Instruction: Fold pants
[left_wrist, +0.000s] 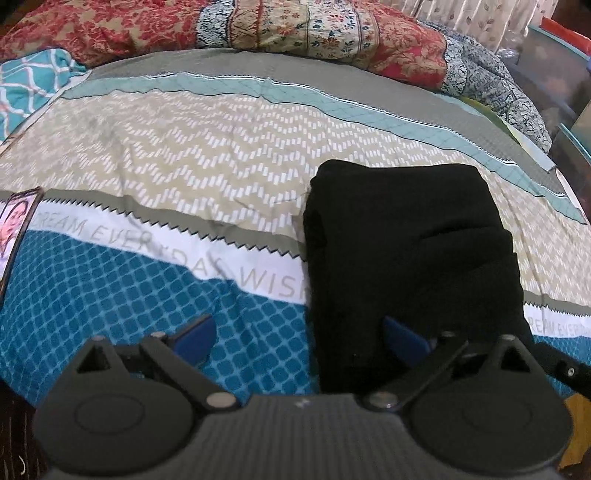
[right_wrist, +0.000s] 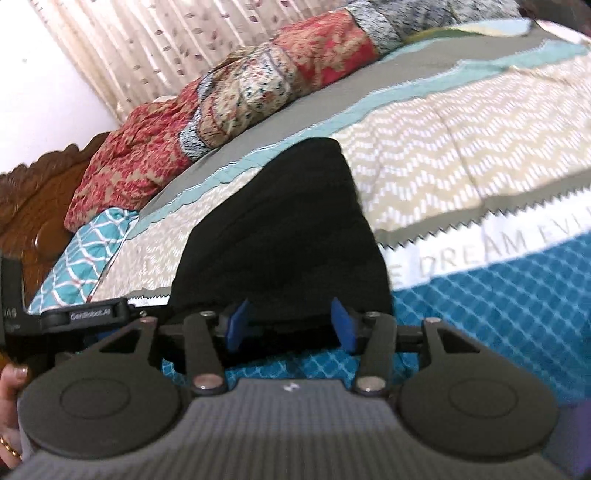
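- Pants are lying as a compact black folded bundle on the bed cover, reaching from the beige zigzag band down across the white lettered band to the blue checked band at the near edge of the bed.
- Left gripper is hovering at the near edge of the bundle with its jaws standing wide apart; one blue pad is showing against the black cloth and the other is over the blue band beside the bundle. Nothing is being pinched.
- Right gripper is pointing at the near end of the bundle with its jaws partly apart. Black cloth is showing in the gap between the pads, but whether the pads are pressing on it cannot be told.
- Quilt is lying heaped along the far edge of the bed, and a phone is resting on the cover well apart from the bundle.
- Judged step: the folding is looking nearly finished, and the grippers are tidying or letting go of the bundle.
- Next move is calling for a check of the near edge: if a layer is sticking out, a light pinch and a short tuck; otherwise both grippers are drawing clear without dragging the top layer.
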